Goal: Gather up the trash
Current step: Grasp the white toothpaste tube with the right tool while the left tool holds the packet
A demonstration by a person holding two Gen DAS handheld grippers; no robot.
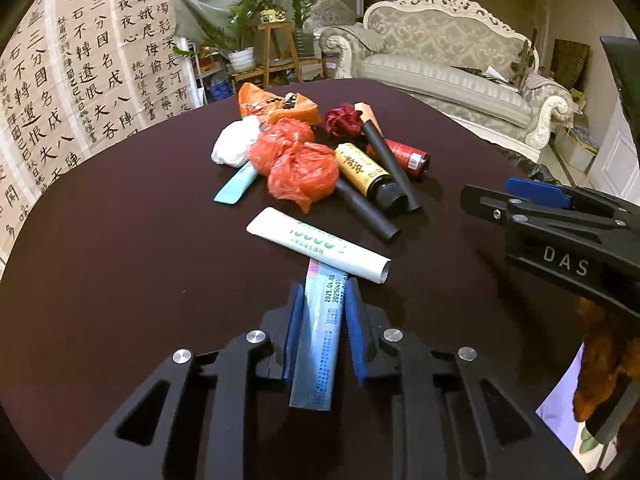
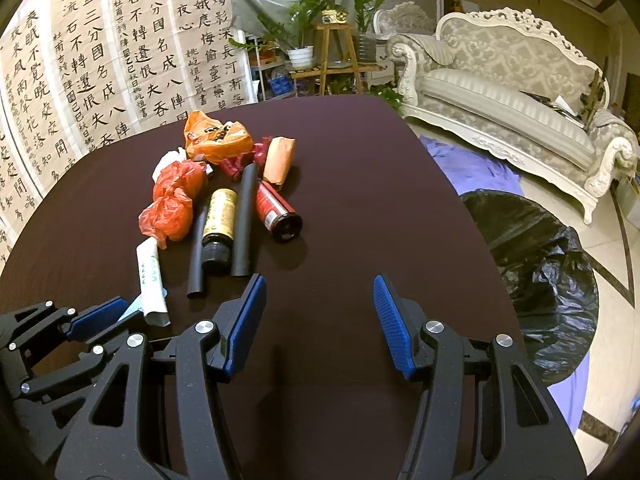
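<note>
Blue-padded fingers of the left gripper point(image 1: 320, 300) had closed on a pale blue sachet point(image 1: 318, 344), whose far end lay tucked under a white sachet point(image 1: 318, 242) on the dark counter point(image 1: 120, 240). The right gripper point(image 2: 320, 312) hovered just beside it, its fingers half spread and holding nothing.

The task looked barely begun. Most of the trash sat heaped farther back: two red plastic bags point(image 1: 294, 160), an orange bag point(image 1: 280, 108), a white wad point(image 1: 234, 144), a yellow-labelled bottle point(image 1: 366, 172), a red bottle point(image 1: 404, 156), black tubes point(image 1: 390, 164) and a teal sachet point(image 1: 236, 184). A black bin bag point(image 2: 536, 264) stood open on the floor beyond the counter's right edge.

Its inside was too dark to tell whether anything had been dropped in. The sachet print was too small to read.
</note>
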